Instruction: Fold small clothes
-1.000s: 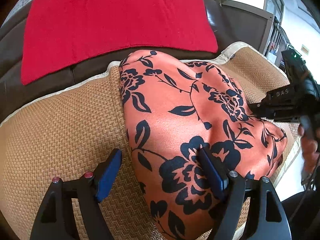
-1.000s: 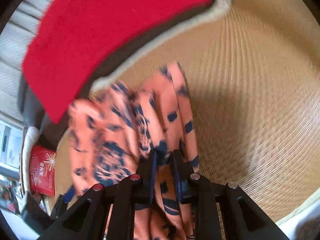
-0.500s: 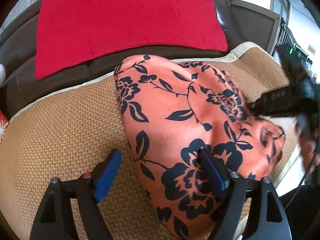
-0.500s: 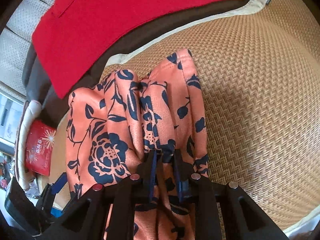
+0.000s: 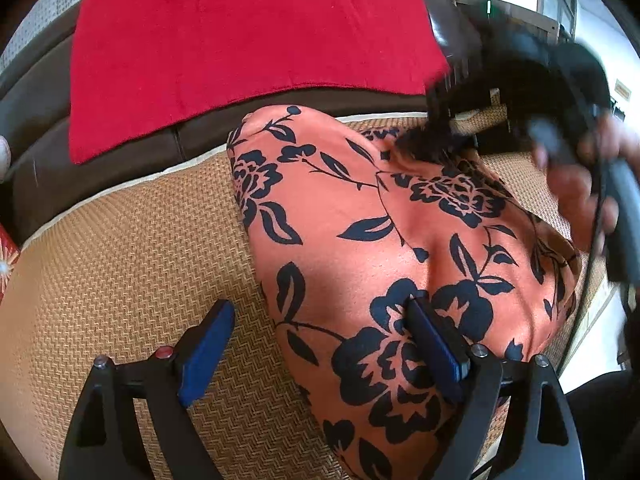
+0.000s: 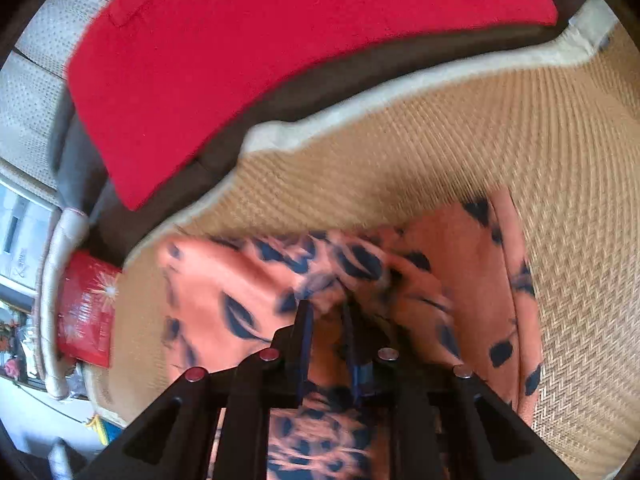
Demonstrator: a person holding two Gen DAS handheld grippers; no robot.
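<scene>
From the left wrist view, the left tongs [image 5: 316, 340] stand wide apart, gripping nothing; one pad rests on the orange floral garment [image 5: 380, 248], likely to pin it on the woven seat mat [image 5: 120, 260].

Over the right wrist view, the right tongs [image 6: 326, 320] pinch a bunched fold of the garment, probably carrying it across for folding.

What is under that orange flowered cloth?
The orange flowered cloth lies on a woven straw mat, visible all round it. Anything between cloth and mat is covered.
</scene>
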